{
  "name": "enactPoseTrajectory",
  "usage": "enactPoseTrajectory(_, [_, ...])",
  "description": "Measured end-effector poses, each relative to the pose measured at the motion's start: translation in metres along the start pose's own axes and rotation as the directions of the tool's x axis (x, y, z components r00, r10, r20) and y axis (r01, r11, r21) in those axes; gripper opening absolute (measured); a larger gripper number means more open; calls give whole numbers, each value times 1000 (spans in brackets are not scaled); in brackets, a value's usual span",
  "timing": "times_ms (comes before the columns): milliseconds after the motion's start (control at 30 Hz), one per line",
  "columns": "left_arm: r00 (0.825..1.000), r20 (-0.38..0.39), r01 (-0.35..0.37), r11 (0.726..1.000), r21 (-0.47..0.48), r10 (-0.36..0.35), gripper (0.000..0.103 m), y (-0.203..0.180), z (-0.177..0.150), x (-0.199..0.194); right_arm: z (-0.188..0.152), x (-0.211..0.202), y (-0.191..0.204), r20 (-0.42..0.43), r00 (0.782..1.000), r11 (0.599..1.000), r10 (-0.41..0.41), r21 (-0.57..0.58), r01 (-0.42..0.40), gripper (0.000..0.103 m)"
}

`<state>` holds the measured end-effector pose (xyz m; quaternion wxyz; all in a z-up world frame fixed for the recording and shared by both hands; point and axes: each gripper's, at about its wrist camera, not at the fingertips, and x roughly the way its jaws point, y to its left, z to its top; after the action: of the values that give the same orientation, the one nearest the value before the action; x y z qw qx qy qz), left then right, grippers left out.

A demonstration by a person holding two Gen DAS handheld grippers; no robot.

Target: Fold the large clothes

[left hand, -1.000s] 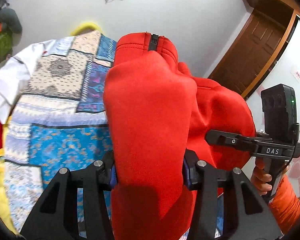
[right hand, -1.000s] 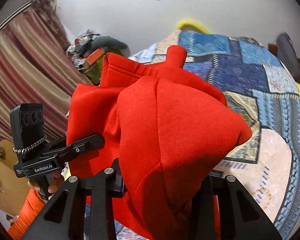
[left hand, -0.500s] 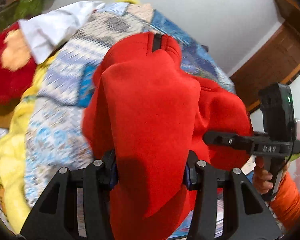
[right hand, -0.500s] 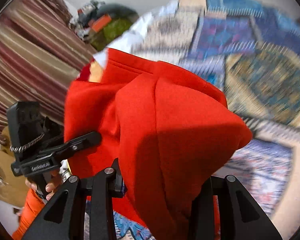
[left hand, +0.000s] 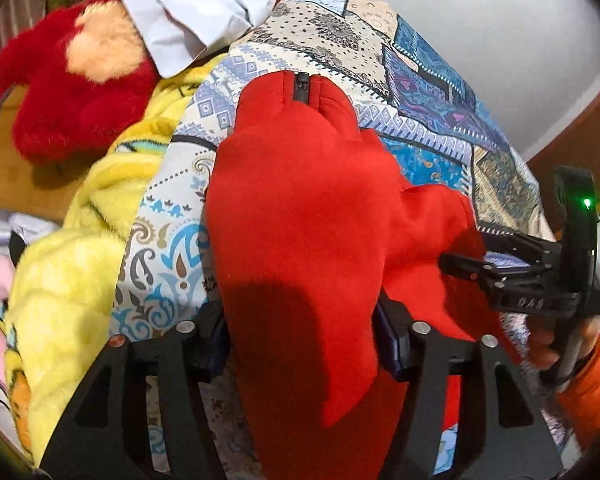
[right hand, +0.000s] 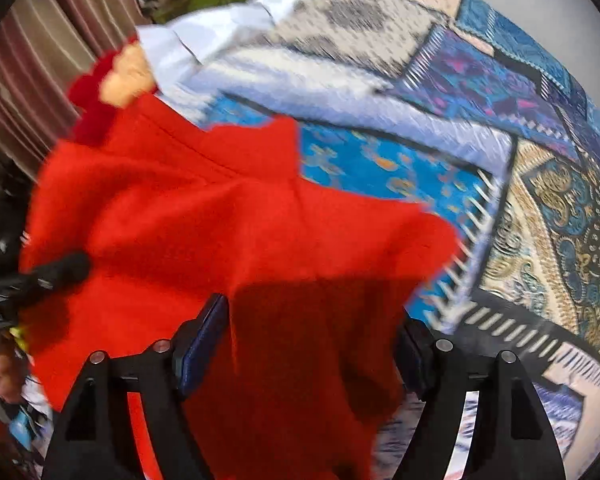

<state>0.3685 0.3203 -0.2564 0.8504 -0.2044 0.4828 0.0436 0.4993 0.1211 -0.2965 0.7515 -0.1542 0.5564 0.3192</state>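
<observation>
A large red fleece garment with a black zipper at its top edge hangs bunched over the patterned bedspread. My left gripper is shut on a thick fold of it. My right gripper is shut on another fold of the same red garment. The right gripper also shows at the right of the left wrist view, its fingers in the cloth. The left gripper shows at the left edge of the right wrist view. The fingertips of both are hidden by cloth.
The bed carries a blue and beige patchwork spread. A yellow fleece blanket lies along its left side. A red plush toy and a white cloth lie near the head. Striped curtains hang at the left.
Both grippers have tilted down and moved toward the bed with the red garment. The wall has left the view and the bedspread now fills it. The garment spreads wider in the right wrist view.
</observation>
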Motion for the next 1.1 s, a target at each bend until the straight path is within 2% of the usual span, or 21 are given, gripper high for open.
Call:
enactPoseTrajectory(100, [1000, -5, -2, 1000, 1, 2, 64, 1, 2, -2, -10, -13, -24, 8, 1000, 999, -25, 32, 25, 75])
enactPoseTrajectory(267, [999, 6, -34, 998, 58, 34, 65, -19, -3, -22, -28, -62, -42, 80, 994, 994, 73, 74, -79, 75])
enactPoseTrajectory(333, [998, 18, -68, 991, 114, 66, 69, -31, -11, -33, -36, -78, -35, 99, 991, 994, 91, 54, -96, 75])
enactPoseTrajectory(400, [996, 31, -84, 986, 145, 80, 83, -39, -21, -41, -42, -82, -21, 101, 989, 994, 104, 22, -107, 75])
enactPoseTrajectory(467, [996, 31, -85, 984, 159, 81, 89, -43, -34, -46, -51, -78, -4, 73, 990, 993, 122, -2, -122, 75])
enactPoseTrajectory(533, [993, 29, -116, 978, 174, 113, 90, -43, -48, -48, -60, -64, 10, 13, 992, 992, 125, -37, -124, 75])
enactPoseTrajectory(600, [986, 10, -164, 970, 178, 165, 90, -39, -61, -43, -70, -47, 19, -60, 994, 992, 87, -86, -92, 75])
enactPoseTrajectory(667, [984, -20, -170, 972, 163, 175, 90, -29, -72, -40, -81, -36, 23, -112, 993, 989, 31, -137, -46, 75])
enactPoseTrajectory(800, [990, -32, -135, 987, 92, 138, 91, -13, -87, -53, -101, -53, 25, -96, 994, 970, -53, -242, 28, 75])
enactPoseTrajectory(900, [983, -15, -181, 980, 84, 183, 90, -13, -94, -67, -114, -74, 17, -71, 996, 972, -51, -233, 33, 75])
enactPoseTrajectory(1000, [977, 40, -211, 973, 89, 209, 90, -21, -97, -91, -125, -107, 10, 0, 997, 978, -73, -195, 72, 75])
enactPoseTrajectory(1100, [968, 151, -218, 971, 99, 202, 90, -39, -96, -127, -130, -150, 15, 116, 991, 982, -63, -167, 82, 75])
